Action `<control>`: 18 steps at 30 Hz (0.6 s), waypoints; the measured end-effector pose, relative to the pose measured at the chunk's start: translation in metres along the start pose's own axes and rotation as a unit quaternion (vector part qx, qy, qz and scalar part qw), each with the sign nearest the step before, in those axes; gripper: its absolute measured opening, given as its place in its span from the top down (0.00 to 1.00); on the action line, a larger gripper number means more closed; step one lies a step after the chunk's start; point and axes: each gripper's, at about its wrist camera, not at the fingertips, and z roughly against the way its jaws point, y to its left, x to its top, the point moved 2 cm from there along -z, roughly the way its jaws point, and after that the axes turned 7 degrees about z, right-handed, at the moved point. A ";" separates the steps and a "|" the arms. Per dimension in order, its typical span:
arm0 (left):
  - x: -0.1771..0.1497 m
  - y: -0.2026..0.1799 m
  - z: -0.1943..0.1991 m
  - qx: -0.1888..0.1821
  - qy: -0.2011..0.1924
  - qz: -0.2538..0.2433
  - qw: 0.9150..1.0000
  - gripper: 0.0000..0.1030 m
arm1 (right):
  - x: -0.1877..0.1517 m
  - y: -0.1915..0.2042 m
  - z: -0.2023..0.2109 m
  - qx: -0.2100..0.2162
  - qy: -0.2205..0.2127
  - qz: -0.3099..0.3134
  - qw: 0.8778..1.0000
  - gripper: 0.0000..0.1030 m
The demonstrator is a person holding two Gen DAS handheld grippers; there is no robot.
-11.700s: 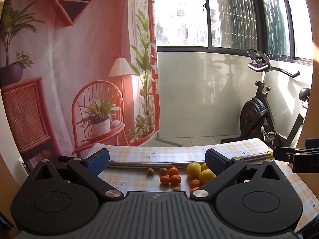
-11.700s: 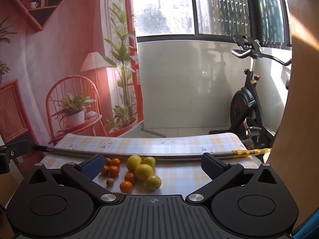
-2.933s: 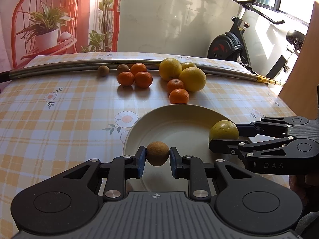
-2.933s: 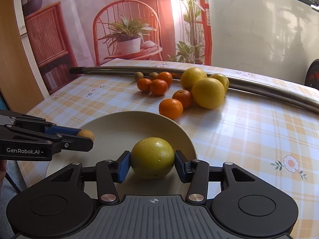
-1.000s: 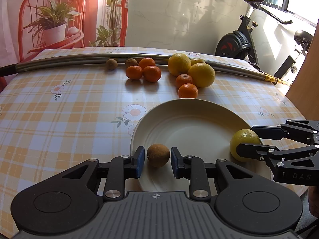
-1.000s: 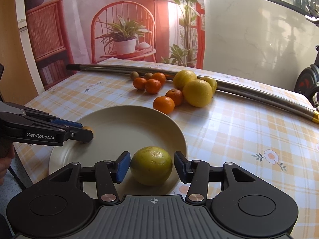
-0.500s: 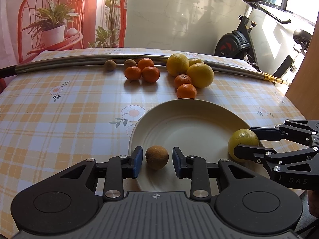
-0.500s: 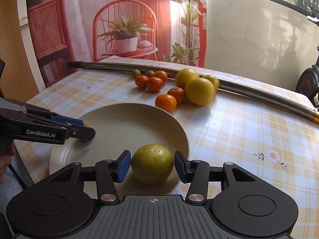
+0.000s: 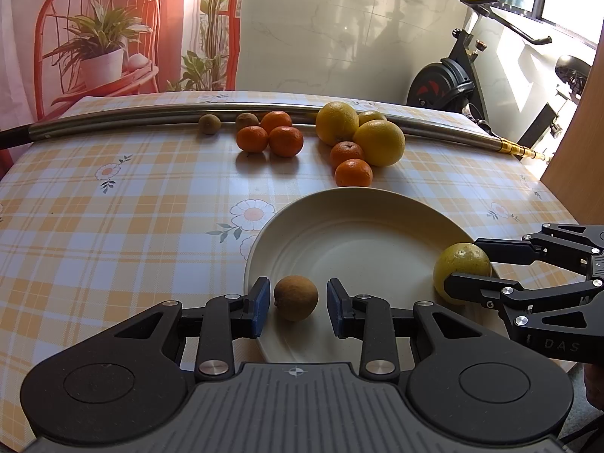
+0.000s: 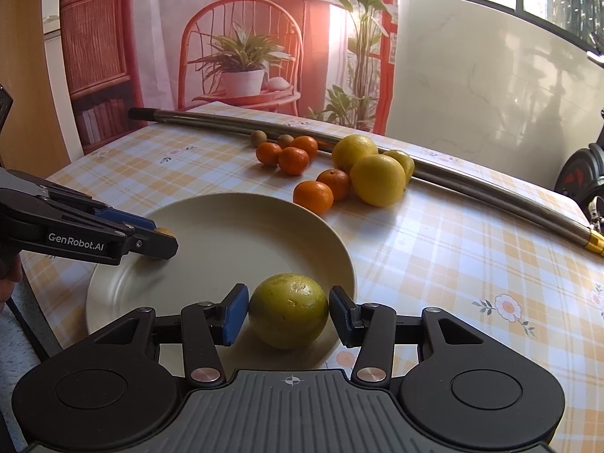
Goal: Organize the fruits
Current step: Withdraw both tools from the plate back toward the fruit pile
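A cream plate point(image 9: 362, 234) point(image 10: 226, 234) lies on the checked tablecloth. A small brown fruit point(image 9: 295, 297) rests on the plate's near rim between the pads of my left gripper point(image 9: 298, 305), which is open with gaps on both sides. A yellow-green citrus point(image 10: 288, 310) point(image 9: 461, 267) rests on the plate's right rim between the pads of my right gripper point(image 10: 288, 315), also open. Several oranges point(image 9: 270, 137) and yellow citrus point(image 9: 378, 142) lie beyond the plate.
A long metal pole point(image 9: 151, 115) point(image 10: 472, 185) lies across the far side of the table, with two small brown fruits point(image 9: 209, 124) against it. An exercise bike point(image 9: 453, 87) stands behind the table. A wooden panel point(image 9: 581, 143) stands at the right.
Both grippers held their fruits over the plate 2.9 s ago. Both have since opened, the fruits rest on the plate, and the jaws have widened slightly in the last half second.
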 end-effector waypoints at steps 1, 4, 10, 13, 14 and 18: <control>0.000 0.000 0.000 0.000 0.000 0.000 1.000 0.66 | 0.000 0.000 0.000 0.000 0.000 0.000 1.000 0.57; 0.000 0.001 0.000 0.000 0.000 0.000 1.000 0.66 | 0.000 -0.001 0.000 -0.001 0.001 -0.001 1.000 0.57; 0.000 0.001 0.000 0.000 0.000 0.001 1.000 0.66 | 0.000 -0.003 0.000 -0.003 0.002 -0.002 1.000 0.57; 0.000 0.002 0.000 0.000 -0.001 0.005 1.000 0.66 | -0.001 -0.004 0.000 -0.002 0.003 -0.008 1.000 0.57; 0.000 0.002 0.000 -0.001 -0.001 0.006 1.000 0.66 | -0.001 -0.005 0.000 0.000 0.002 -0.012 1.000 0.57; 0.001 0.002 0.002 0.001 -0.007 0.008 1.000 0.65 | -0.002 -0.009 0.002 0.011 -0.004 -0.032 0.999 0.56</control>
